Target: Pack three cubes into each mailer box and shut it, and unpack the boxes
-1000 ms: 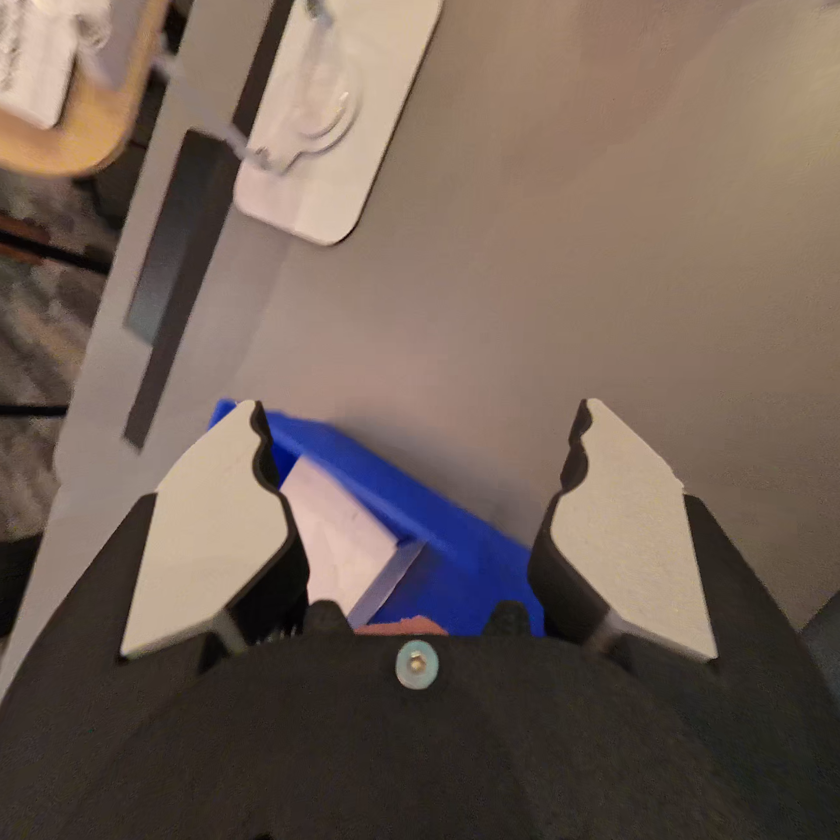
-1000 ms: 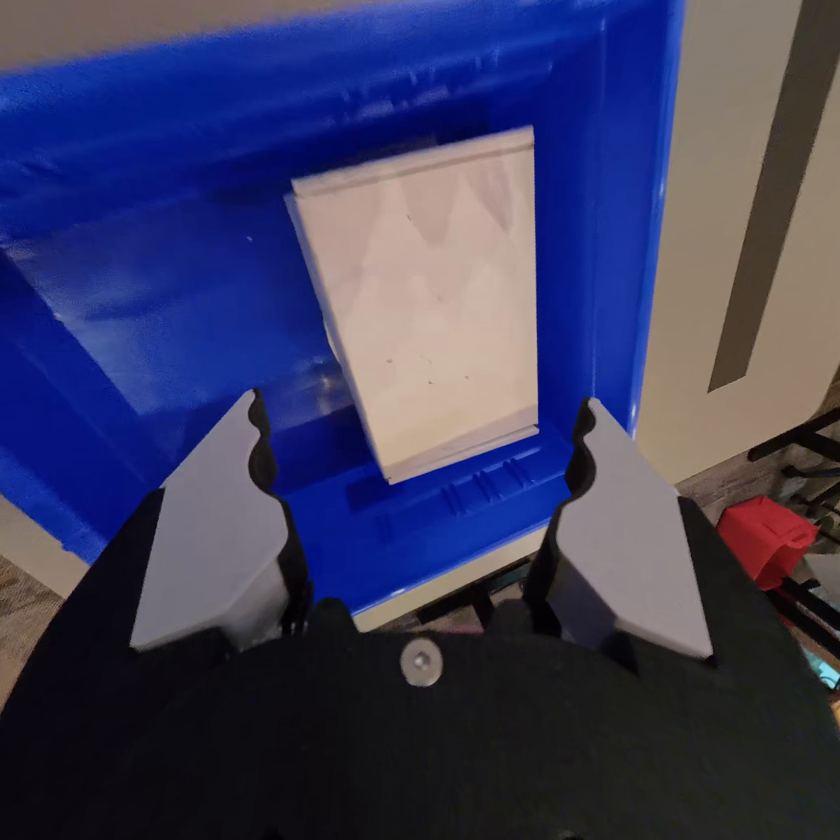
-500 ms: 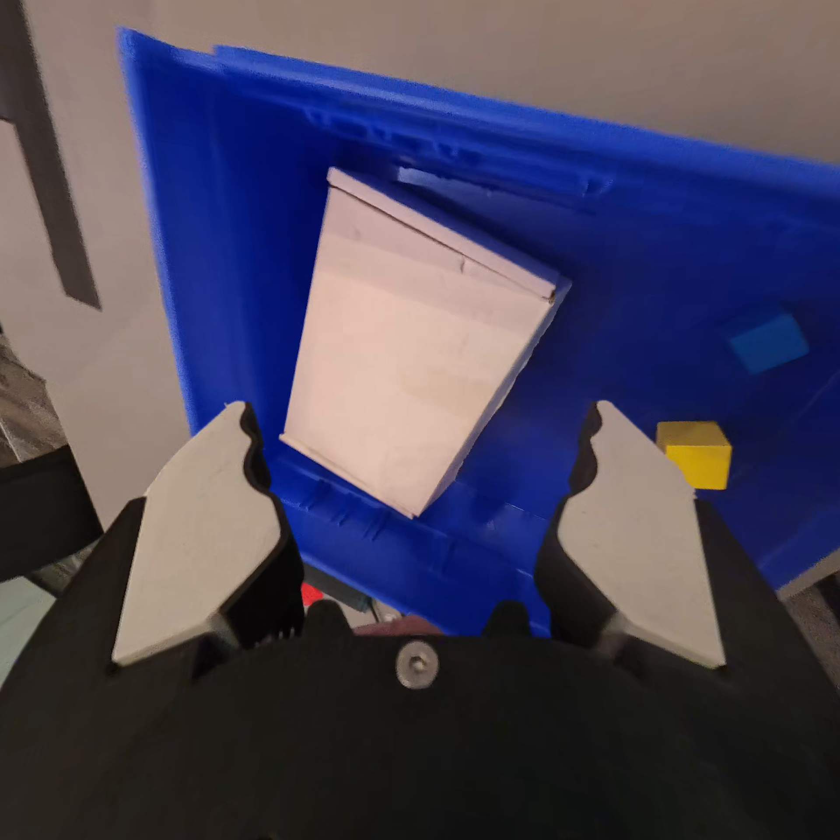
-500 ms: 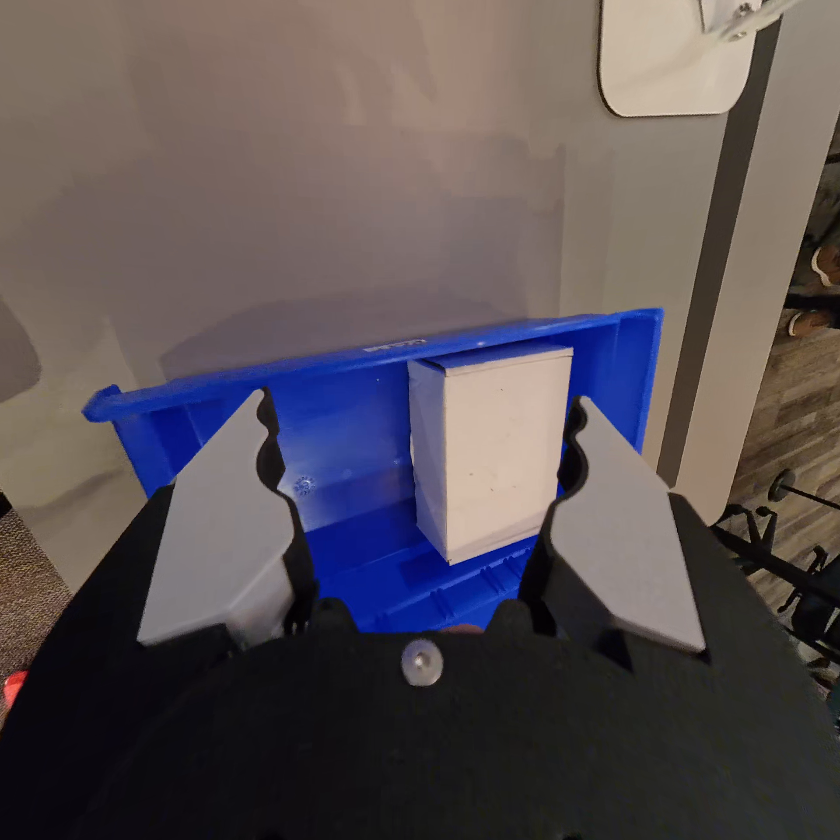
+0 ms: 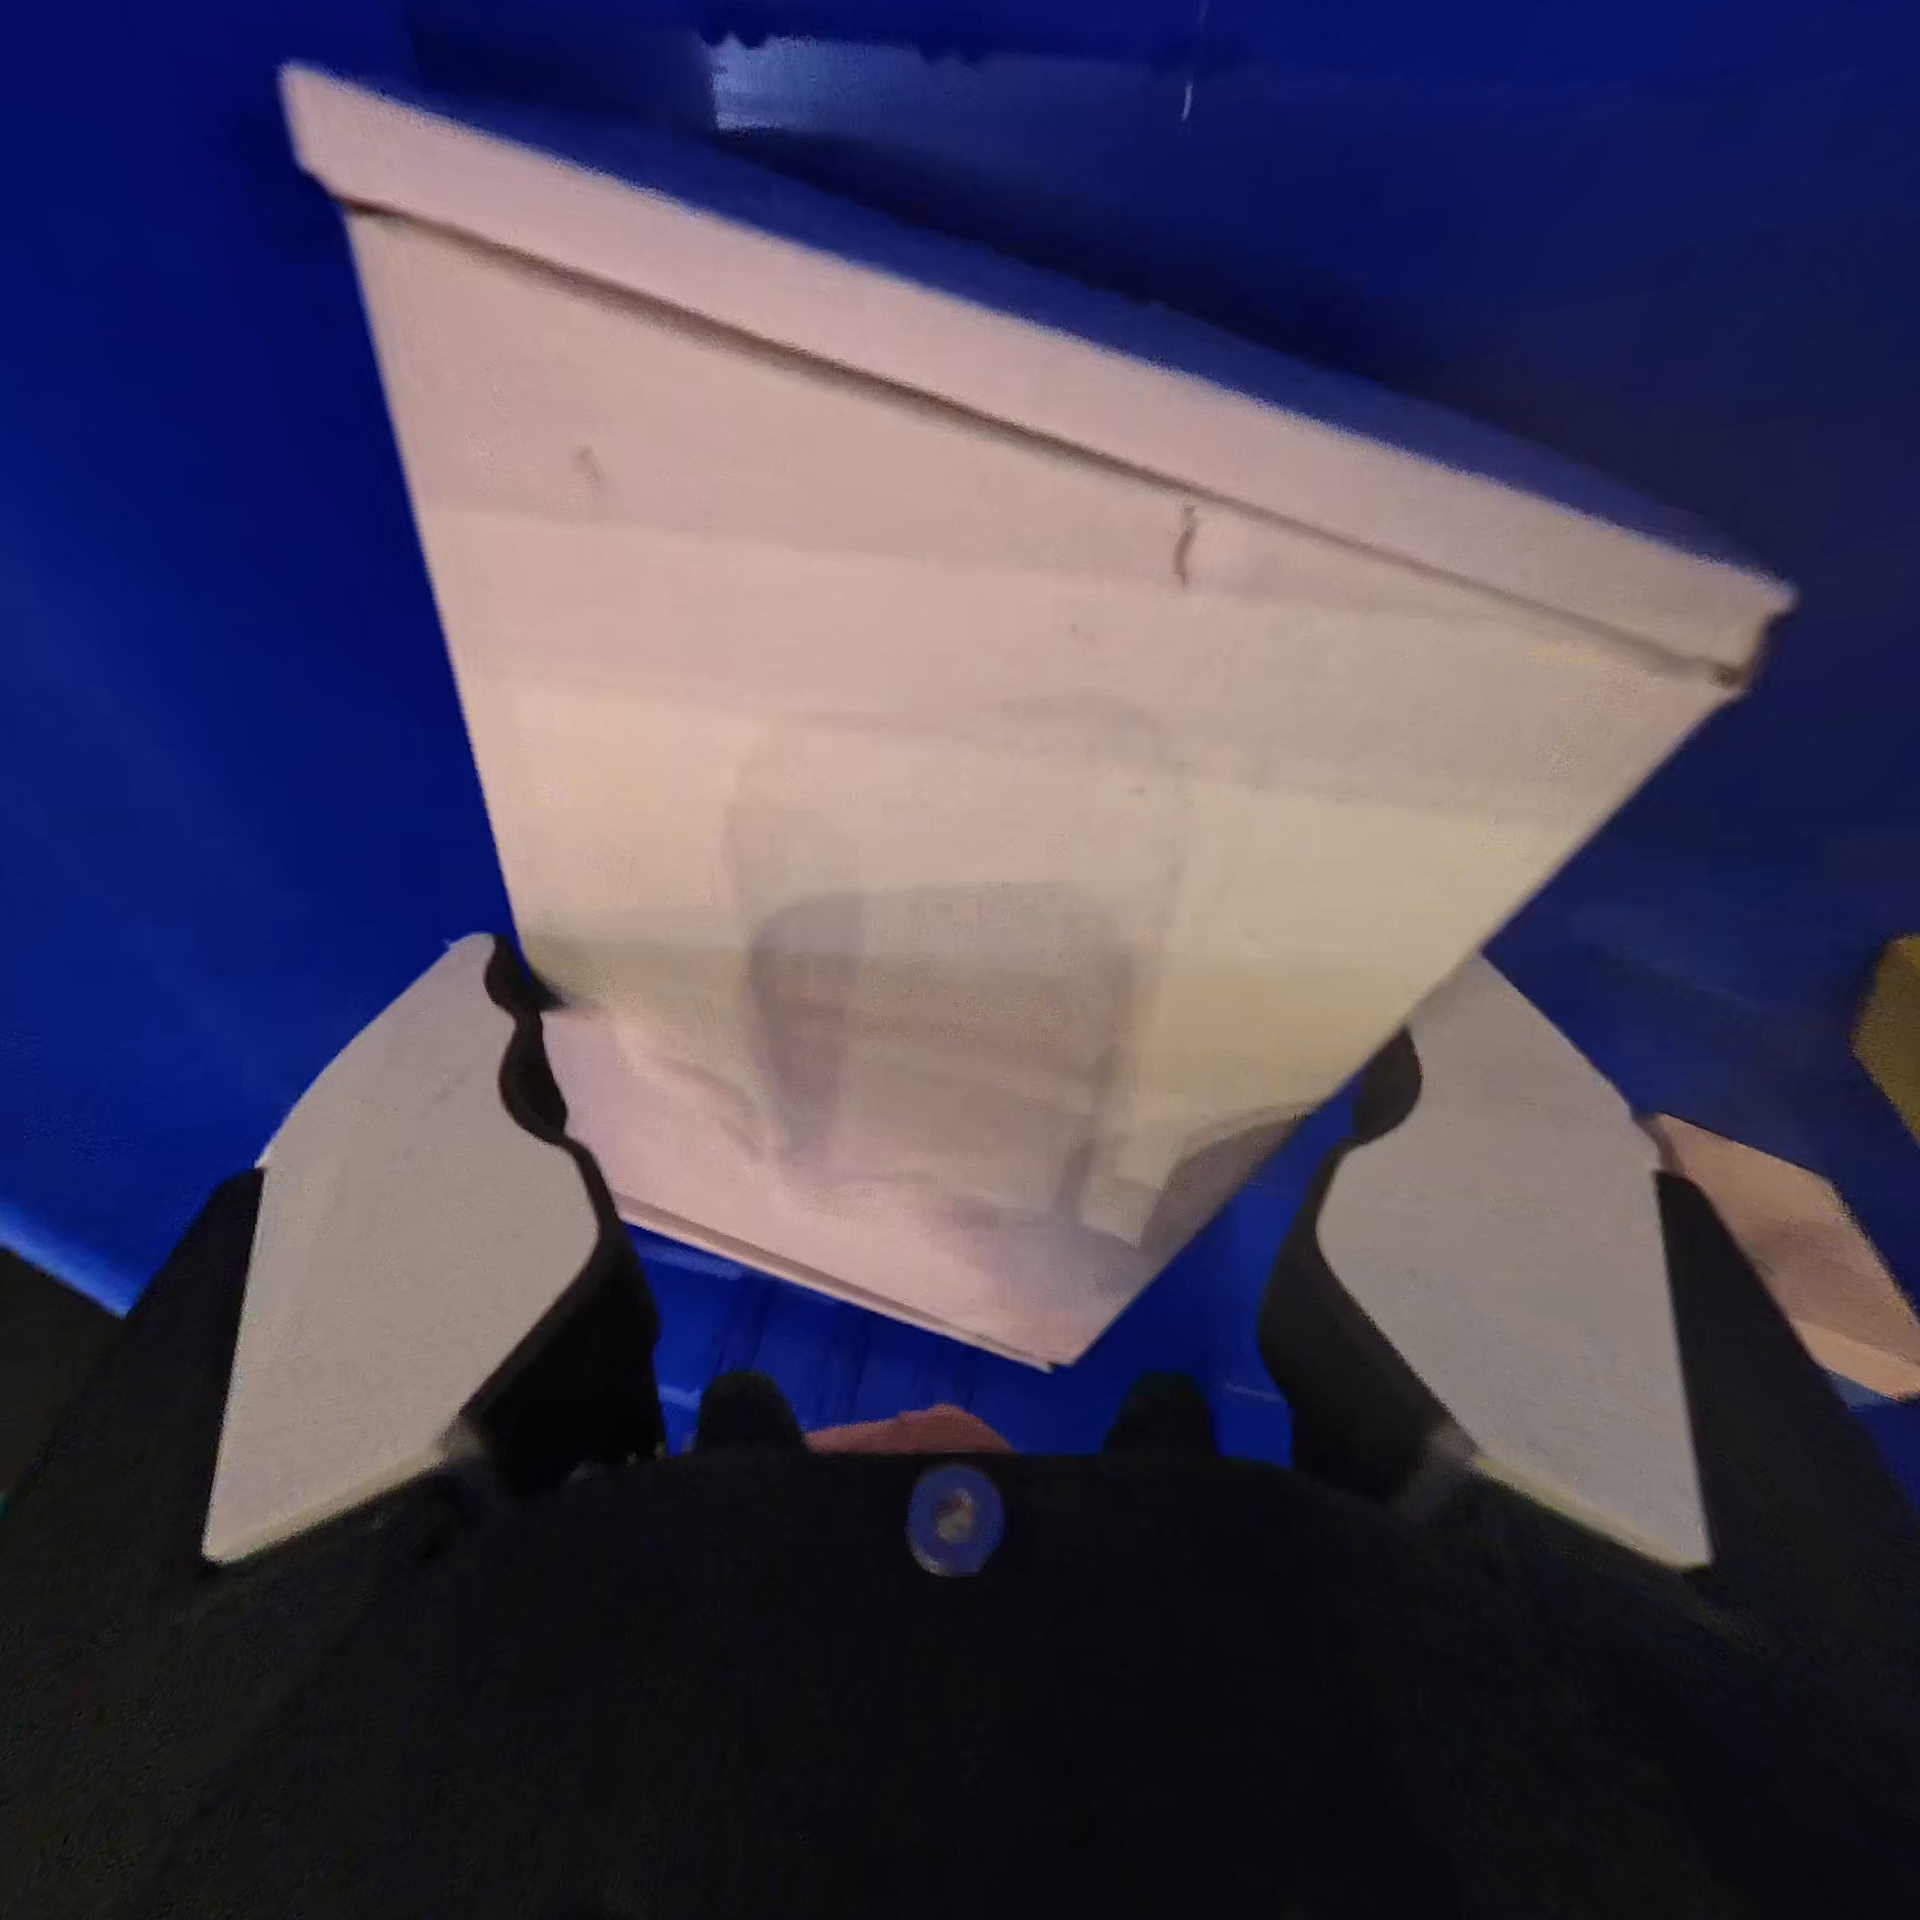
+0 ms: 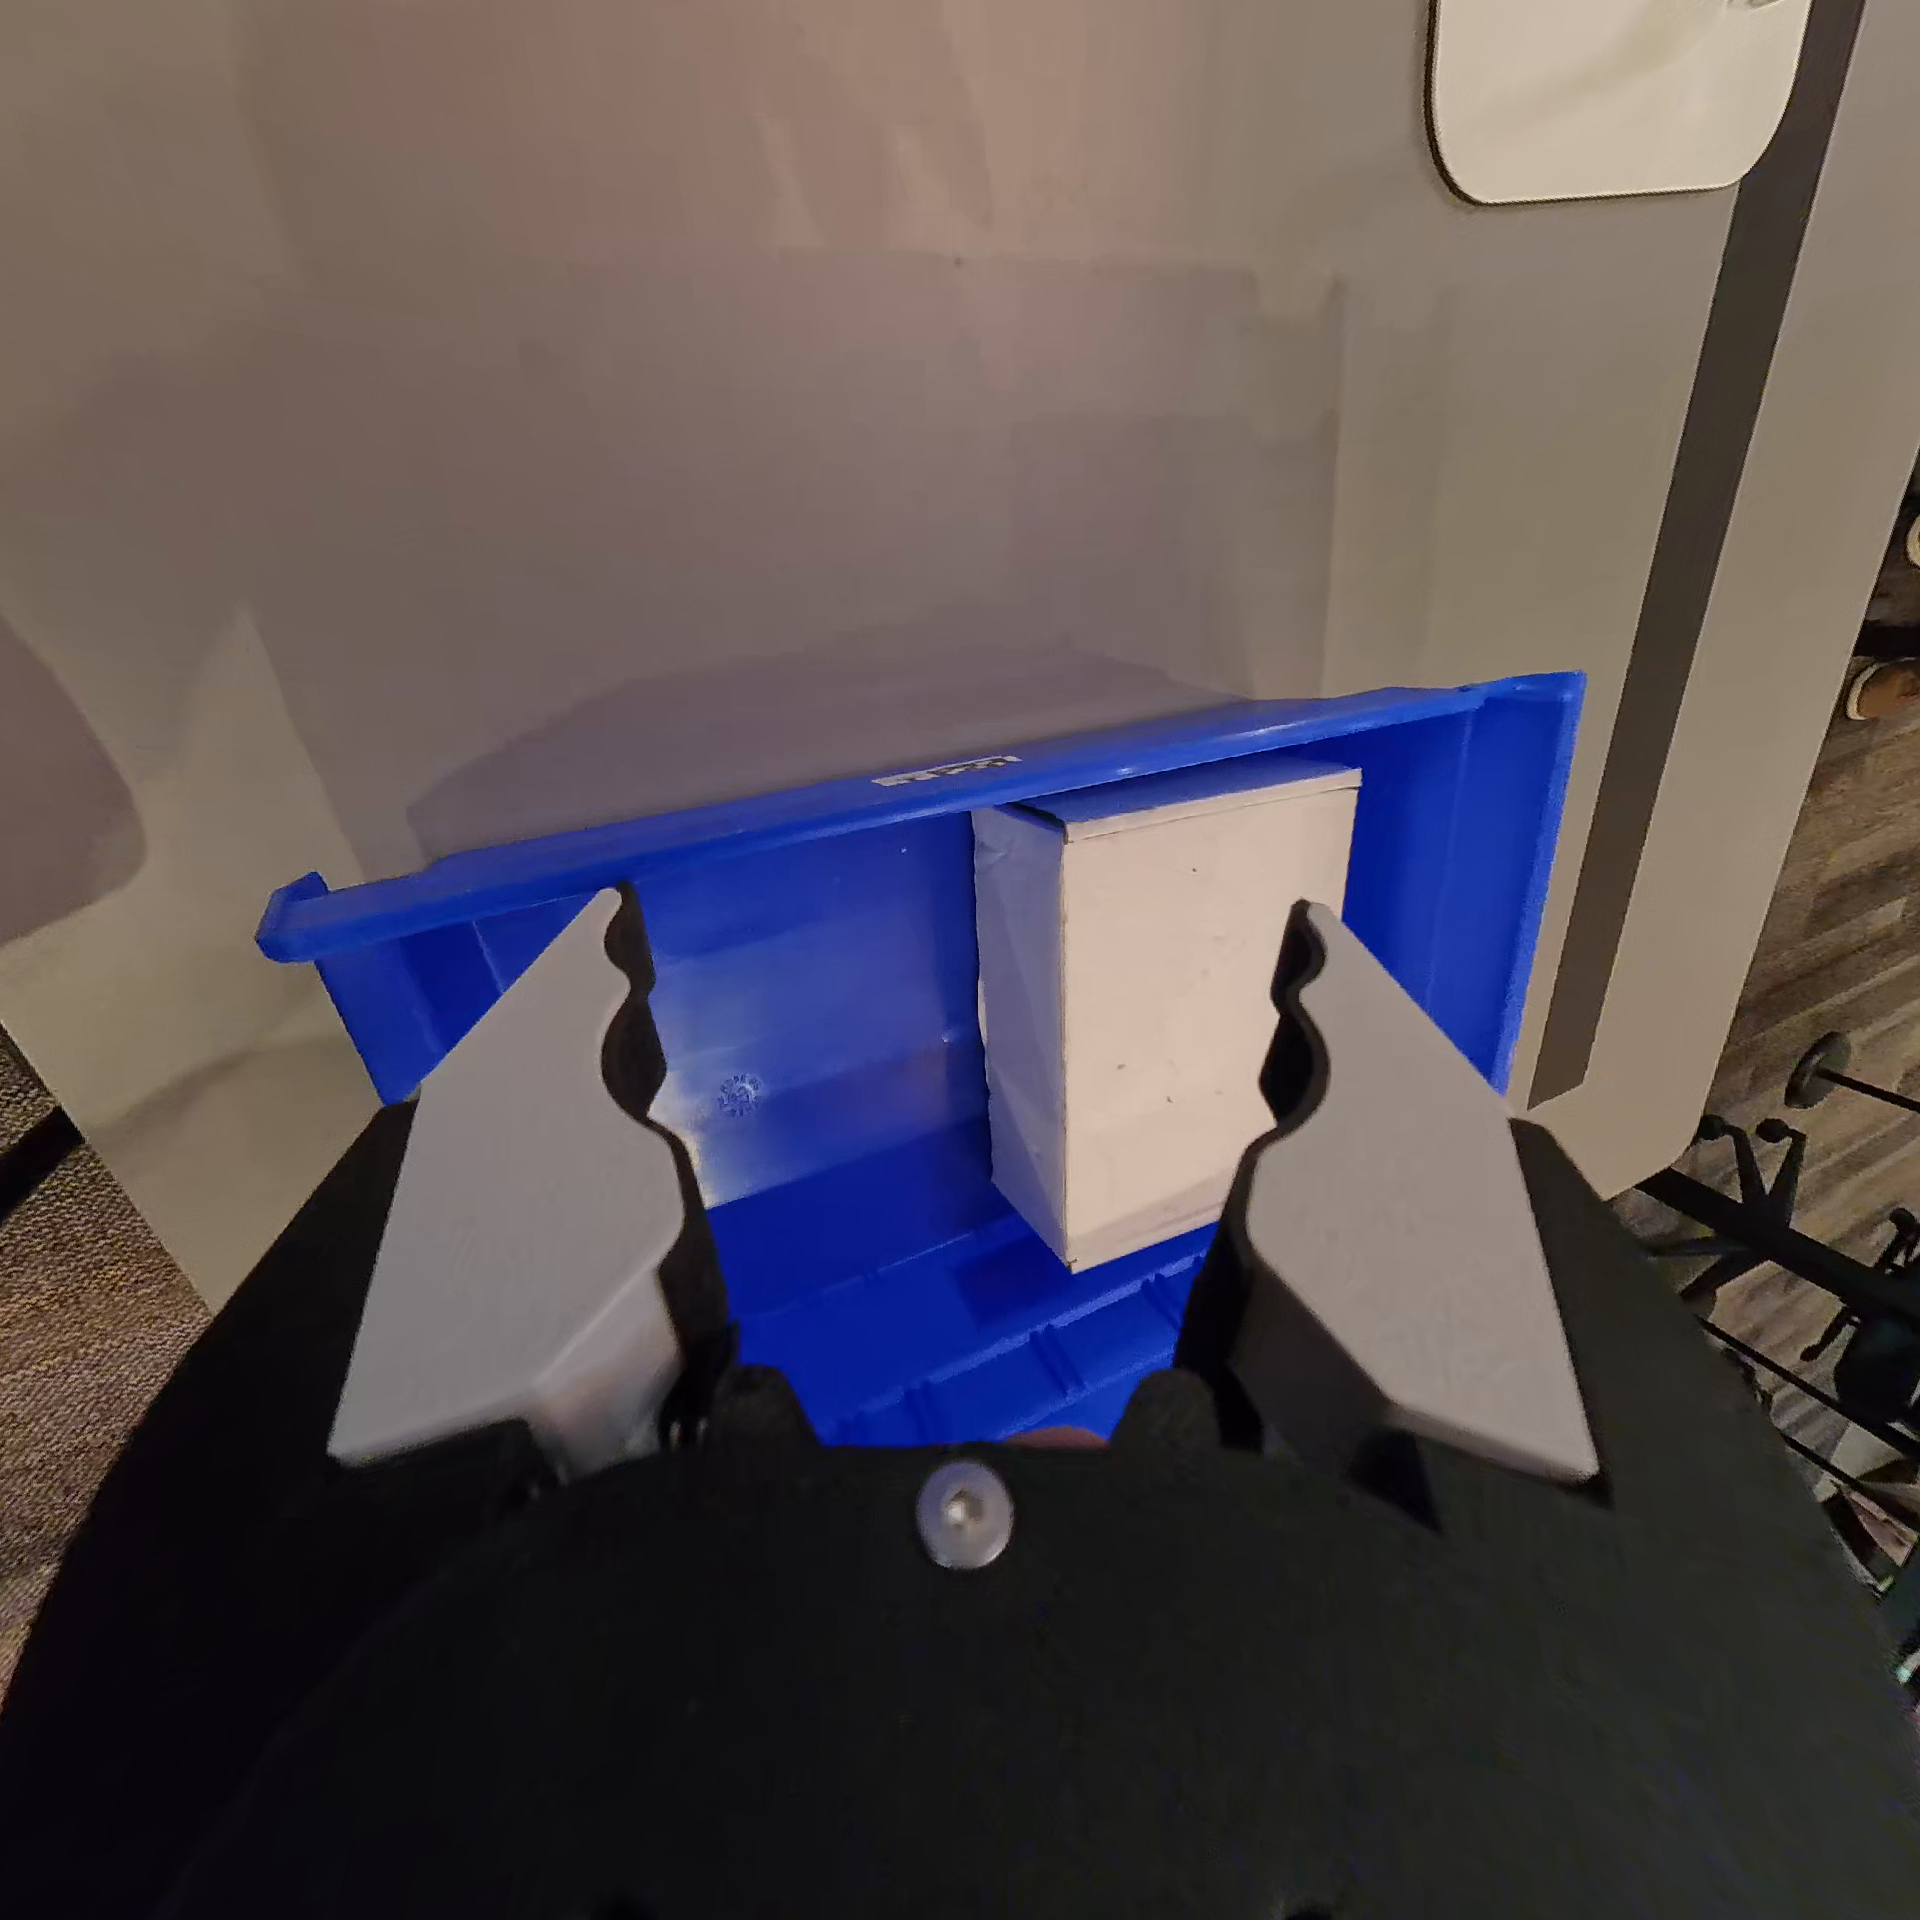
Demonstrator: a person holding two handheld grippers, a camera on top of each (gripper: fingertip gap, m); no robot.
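Table [image 6: 727,416] — grey, bearing blue bin [image 6: 1143,748].

Left wrist view is motion-blurred: a yellow object [image 5: 1893,1013] is cut off at the right edge, kind indeterminable. The white mailer box [image 5: 966,748] is closed, contents hidden. In the right wrist view, the white pad [image 6: 1621,99] is cropped at the top.

A: Left gripper [image 5: 951,1023]: jaws spread, a finger on either side of the white box [image 5: 966,665]; bin [image 5: 156,623] floor bare to its left.

B: Right gripper [image 6: 956,997]: jaws wide, short of the bin [image 6: 1143,748]. The box [image 6: 1174,987] fills the right end, near the wall; the left end lies free. Table [image 6: 727,416] beyond is bare up to a white pad [image 6: 1610,94].
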